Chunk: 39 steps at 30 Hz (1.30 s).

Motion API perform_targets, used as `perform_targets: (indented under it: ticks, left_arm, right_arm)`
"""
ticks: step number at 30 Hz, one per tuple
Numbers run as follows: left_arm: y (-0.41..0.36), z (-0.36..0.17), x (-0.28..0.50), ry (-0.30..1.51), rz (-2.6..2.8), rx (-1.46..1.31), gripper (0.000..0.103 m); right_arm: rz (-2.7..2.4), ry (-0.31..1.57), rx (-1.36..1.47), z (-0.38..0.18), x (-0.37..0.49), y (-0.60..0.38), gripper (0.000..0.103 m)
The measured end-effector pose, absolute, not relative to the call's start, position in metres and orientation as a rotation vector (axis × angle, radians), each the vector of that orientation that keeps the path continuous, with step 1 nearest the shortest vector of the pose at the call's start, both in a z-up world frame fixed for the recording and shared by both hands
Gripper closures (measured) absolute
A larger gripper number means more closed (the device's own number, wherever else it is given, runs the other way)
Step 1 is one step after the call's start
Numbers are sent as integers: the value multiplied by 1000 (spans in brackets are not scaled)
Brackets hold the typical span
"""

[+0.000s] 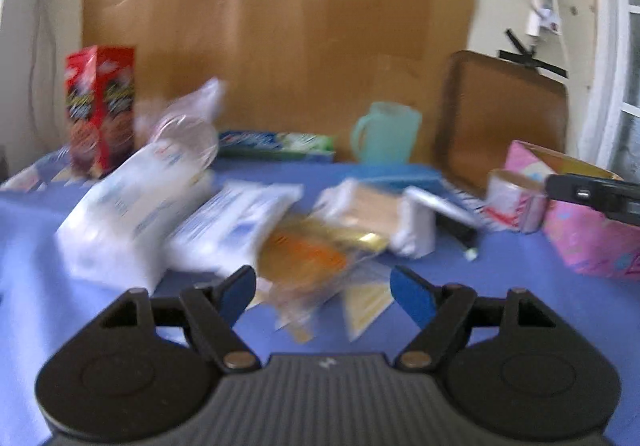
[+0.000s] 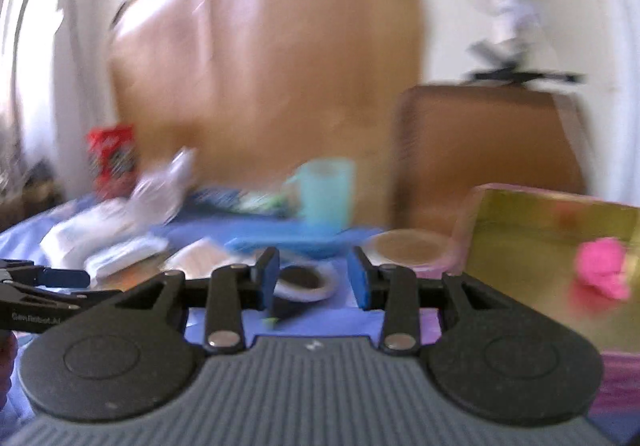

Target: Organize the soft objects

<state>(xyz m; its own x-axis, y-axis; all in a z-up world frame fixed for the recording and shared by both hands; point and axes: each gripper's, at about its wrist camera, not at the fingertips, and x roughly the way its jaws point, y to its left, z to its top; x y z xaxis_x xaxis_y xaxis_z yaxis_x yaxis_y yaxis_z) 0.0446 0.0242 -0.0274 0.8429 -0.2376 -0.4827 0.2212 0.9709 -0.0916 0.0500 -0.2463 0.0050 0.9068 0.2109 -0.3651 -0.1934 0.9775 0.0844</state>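
We take the pink cardboard box with the gold inner lining (image 2: 552, 246) as our landmark. Inside it we can see one bright pink soft lump (image 2: 602, 272), so we judge the sorting as begun but far from done: most of the soft goods lie outside the box, spread over the blue table cloth (image 1: 500, 286).

Well left of the box, in the left wrist view, sit two white soft packs with blue print (image 1: 132, 222), and nearer the box a crinkly clear packet with orange and gold contents (image 1: 316, 254) and a white-wrapped tan pad (image 1: 376, 210). Just beside the box stands a roll of tape (image 1: 516, 200). Both views are blurred, so finer detail escapes us.

Our left gripper (image 1: 324, 294) stands released, its blue pads spread wide with nothing between them; the orange and gold packet lies just ahead of it, its near edge reaching in between the fingertips. We judge this packet to be the next thing to take.

Our right gripper (image 2: 314, 278) is also released and empty, its jaws parted over the cloth, with the box just to its right and the pink lump inside.
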Motion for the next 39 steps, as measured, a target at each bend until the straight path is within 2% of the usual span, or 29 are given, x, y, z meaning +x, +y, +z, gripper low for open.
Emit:
perform_targets:
  ticks: [8, 9, 10, 12, 20, 21, 23, 24, 31, 32, 34, 36, 37, 38, 39]
  left_arm:
    - [31, -35, 38, 466, -328, -77, 26]
    - [30, -35, 37, 459, -332, -76, 26]
    - [31, -34, 36, 456, -337, -80, 26]
    - [33, -34, 36, 456, -338, -97, 26]
    - [44, -32, 42, 514, -393, -206, 26]
    - [44, -31, 42, 528, -422, -239, 26]
    - [34, -27, 42, 567, -481, -270, 26]
    - [26, -25, 42, 578, -499, -256, 26]
    - [-24, -22, 53, 681, -430, -109, 32]
    - [-24, -22, 55, 691, -420, -112, 32]
    - [-27, -21, 61, 716, -426, -132, 32]
    - [-34, -22, 67, 747, -442, -123, 35]
    - [-39, -23, 71, 762, -435, -100, 41]
    - [-45, -26, 77, 782, -418, -74, 50]
    - [-47, -30, 82, 810, -403, -64, 55]
  right_arm:
    - [207, 505, -292, -39, 102, -178, 64]
    - [207, 517, -328, -44, 109, -175, 81]
    - [217, 523, -349, -48, 106, -174, 86]
    - [201, 495, -398, -46, 97, -173, 91]
    - [348, 476, -470, -29, -9, -184, 91]
    - [383, 498, -482, -32, -21, -184, 90]
    - [421, 515, -462, -37, -44, -188, 68]
    - [429, 527, -425, -38, -51, -193, 52]
    - [376, 564, -153, -34, -35, -224, 51]
    - [378, 562, -141, -34, -31, -224, 48]
    - [384, 565, -131, -34, -20, -224, 33]
    - [397, 569, -147, -38, -9, -220, 25]
    - [413, 572, -157, -40, -4, -220, 21]
    - [422, 581, -164, -42, -1, -219, 20]
    - [427, 597, -166, -44, 8, -218, 20]
